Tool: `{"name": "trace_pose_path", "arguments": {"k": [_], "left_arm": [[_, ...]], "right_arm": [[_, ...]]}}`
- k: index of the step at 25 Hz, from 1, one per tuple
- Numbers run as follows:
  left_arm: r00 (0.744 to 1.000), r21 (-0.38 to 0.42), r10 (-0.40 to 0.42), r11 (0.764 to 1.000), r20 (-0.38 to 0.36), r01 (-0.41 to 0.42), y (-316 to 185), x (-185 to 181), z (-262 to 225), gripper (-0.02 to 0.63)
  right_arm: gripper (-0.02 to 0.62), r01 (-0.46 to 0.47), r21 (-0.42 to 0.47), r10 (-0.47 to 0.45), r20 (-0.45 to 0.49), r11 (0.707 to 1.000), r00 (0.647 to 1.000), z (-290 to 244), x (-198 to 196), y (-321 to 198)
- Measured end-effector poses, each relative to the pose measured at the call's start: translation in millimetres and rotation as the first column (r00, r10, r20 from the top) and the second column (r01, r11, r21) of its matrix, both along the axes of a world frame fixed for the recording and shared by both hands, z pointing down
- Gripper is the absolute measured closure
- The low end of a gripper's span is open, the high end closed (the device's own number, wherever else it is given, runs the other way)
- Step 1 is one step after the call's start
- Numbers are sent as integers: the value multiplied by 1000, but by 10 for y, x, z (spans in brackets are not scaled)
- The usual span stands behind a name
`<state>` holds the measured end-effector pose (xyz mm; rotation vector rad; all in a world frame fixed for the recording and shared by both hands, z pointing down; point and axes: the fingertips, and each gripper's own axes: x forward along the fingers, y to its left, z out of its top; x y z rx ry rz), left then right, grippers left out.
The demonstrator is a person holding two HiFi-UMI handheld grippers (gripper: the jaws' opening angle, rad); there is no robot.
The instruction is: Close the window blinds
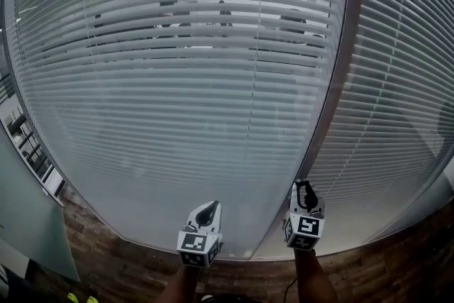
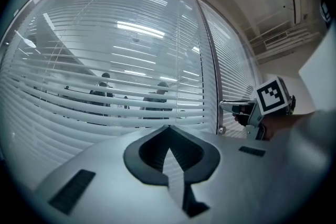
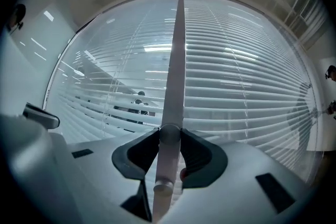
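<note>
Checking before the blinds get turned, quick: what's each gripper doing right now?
Left gripper: fingers closed, holding nothing.
Right gripper: fingers closed on the blind wand.

Slats of the window blinds [image 1: 177,81] appeared smooth and pale with a soft satin sheen, of thin metal or plastic; which of the two could not be told. The tilt wand [image 3: 174,86] was a translucent, glossy plastic rod. The shells of the right gripper [image 3: 169,134] and the left gripper [image 2: 168,131] were matt grey plastic, and the jaw linings were dark, dull and rubber-like. The marker cube [image 1: 306,227] bore flat, matt black-and-white print. The post [image 1: 339,81] between panes looked brownish and matt. The floor [image 1: 106,252] showed wood-grain planking, brown and low in gloss.
</note>
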<state>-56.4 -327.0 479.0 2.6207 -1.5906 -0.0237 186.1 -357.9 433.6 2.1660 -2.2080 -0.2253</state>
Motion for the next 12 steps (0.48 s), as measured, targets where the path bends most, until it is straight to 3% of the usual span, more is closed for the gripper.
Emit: {"name": "trace_pose_path", "arguments": {"k": [12], "left_arm": [[1000,2,-3,1000,1,3,14,-13,-10,606]], "right_arm": [[466,14,-5,-14,-70,1000,997,-27,-16,4]]}}
